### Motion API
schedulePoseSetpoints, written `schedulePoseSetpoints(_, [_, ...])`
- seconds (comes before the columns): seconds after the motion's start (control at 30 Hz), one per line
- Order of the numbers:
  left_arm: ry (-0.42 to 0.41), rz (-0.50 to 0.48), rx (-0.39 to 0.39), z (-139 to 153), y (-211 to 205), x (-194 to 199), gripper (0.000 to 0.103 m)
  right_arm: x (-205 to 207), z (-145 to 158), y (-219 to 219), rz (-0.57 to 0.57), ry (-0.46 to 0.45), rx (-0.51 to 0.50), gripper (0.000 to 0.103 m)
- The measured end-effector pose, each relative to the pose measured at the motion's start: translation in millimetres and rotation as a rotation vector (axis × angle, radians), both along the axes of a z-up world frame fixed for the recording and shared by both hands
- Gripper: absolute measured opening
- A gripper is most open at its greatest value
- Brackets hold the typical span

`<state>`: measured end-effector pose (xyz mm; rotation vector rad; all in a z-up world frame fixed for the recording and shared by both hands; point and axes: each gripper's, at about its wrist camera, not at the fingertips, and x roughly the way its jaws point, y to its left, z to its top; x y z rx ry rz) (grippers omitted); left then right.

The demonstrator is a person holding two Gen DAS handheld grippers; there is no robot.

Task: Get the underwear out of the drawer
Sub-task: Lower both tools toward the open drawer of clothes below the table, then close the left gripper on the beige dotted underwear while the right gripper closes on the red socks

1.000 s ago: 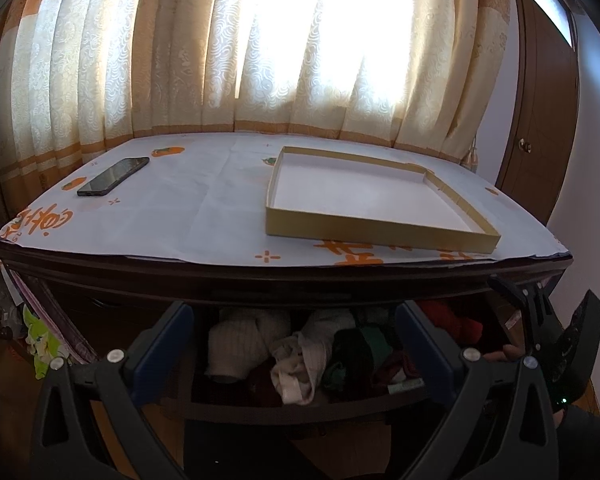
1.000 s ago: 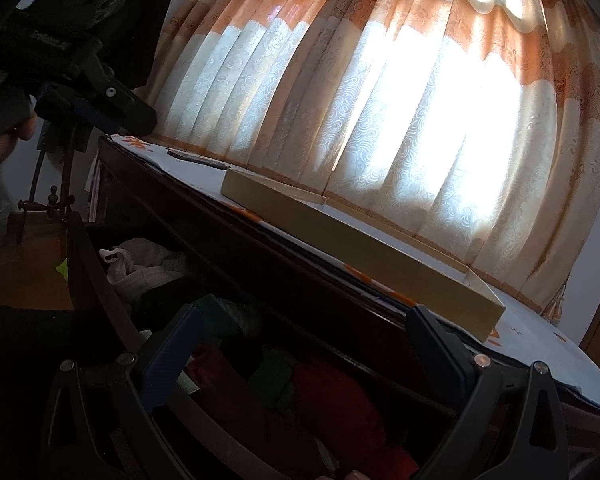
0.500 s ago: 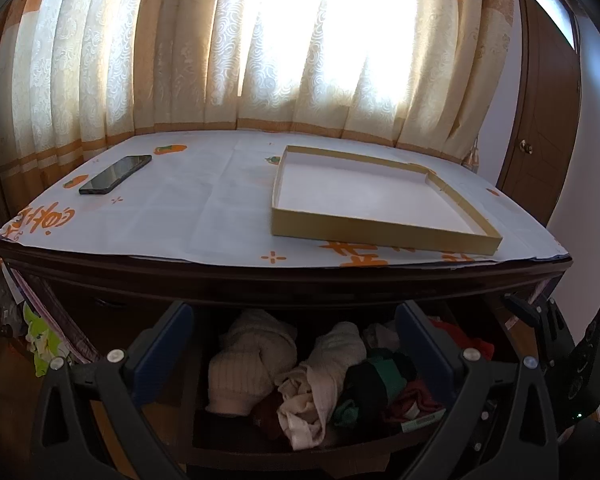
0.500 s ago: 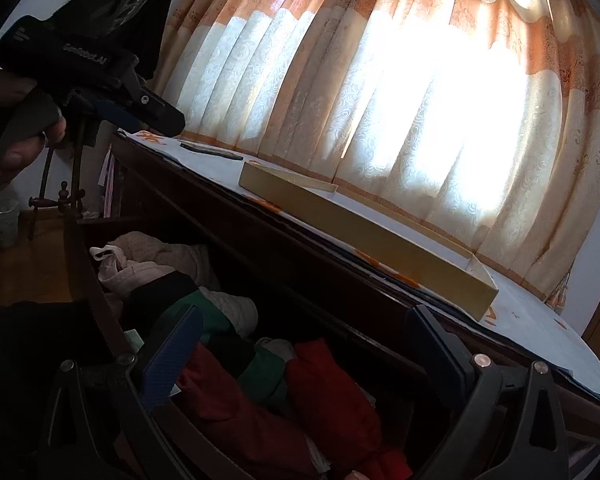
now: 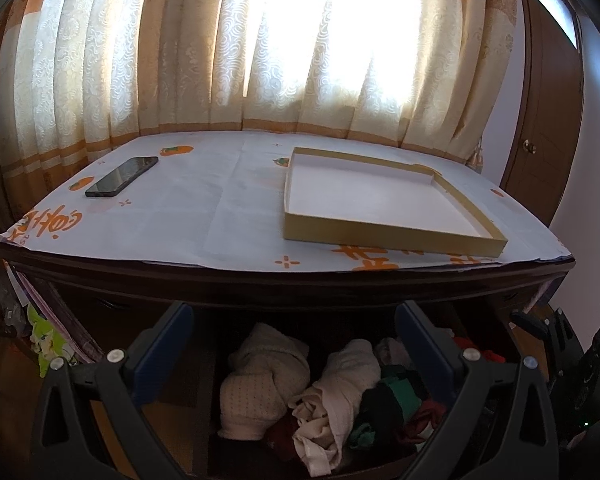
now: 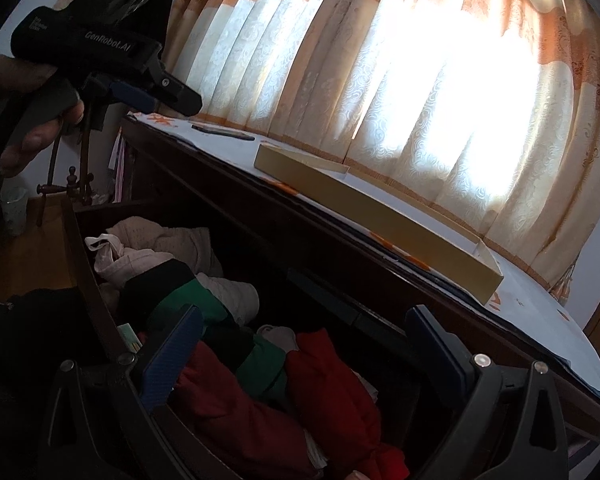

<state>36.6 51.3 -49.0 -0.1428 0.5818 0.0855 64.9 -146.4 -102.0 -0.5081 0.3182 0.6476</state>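
Drawer [image 5: 204, 432] further out than before, both grippers' [image 5: 294, 344] [image 6: 302, 344] fingers wide and empty, underwear [image 6: 220, 396] half-lost in shadow.

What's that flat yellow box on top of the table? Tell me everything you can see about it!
The shallow box looks like a cardboard lid or tray: low yellowish-tan walls all round and a plain white inside with nothing in it. It is wide and rectangular, lying flat and open side up on the white cloth with orange prints that covers the dark wooden table, toward the right side and near the front edge. One far corner looks slightly notched. Nothing touches it but the cloth; the phone lies well apart.
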Motion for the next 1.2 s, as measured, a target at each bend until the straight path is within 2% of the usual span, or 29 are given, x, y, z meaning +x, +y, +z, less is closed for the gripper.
schedulePoseSetpoints(0.3, [0.009, 0.040, -0.033, 2.4, 19.7, 0.8, 0.103, -1.1, 0.4, 5.6, 0.008, 0.030, -0.069, 0.102])
schedulePoseSetpoints(0.43, [0.013, 0.040, -0.028, 3.6, 21.0, 1.4, 0.103, 8.8, 2.1, 3.3, -0.006, 0.118, -0.071, 0.102])
schedulePoseSetpoints(0.5, [0.020, 0.033, -0.026, 3.1, 20.4, 2.4, 0.103, 12.9, 3.1, 1.0, -0.012, 0.161, -0.052, 0.102])
schedulePoseSetpoints(0.7, [0.074, -0.009, -0.008, -6.9, 10.4, 10.3, 0.103, 16.2, 1.9, 1.1, -0.005, 0.191, -0.068, 0.102])
schedulePoseSetpoints(0.93, [0.140, -0.078, 0.030, -24.3, -12.6, 18.2, 0.103, 29.5, -0.6, -1.6, -0.015, 0.300, -0.056, 0.102])
schedulePoseSetpoints(1.2, [0.177, -0.106, 0.036, -32.9, -18.9, 20.4, 0.103, 32.9, 4.2, 5.1, -0.029, 0.297, -0.111, 0.102])
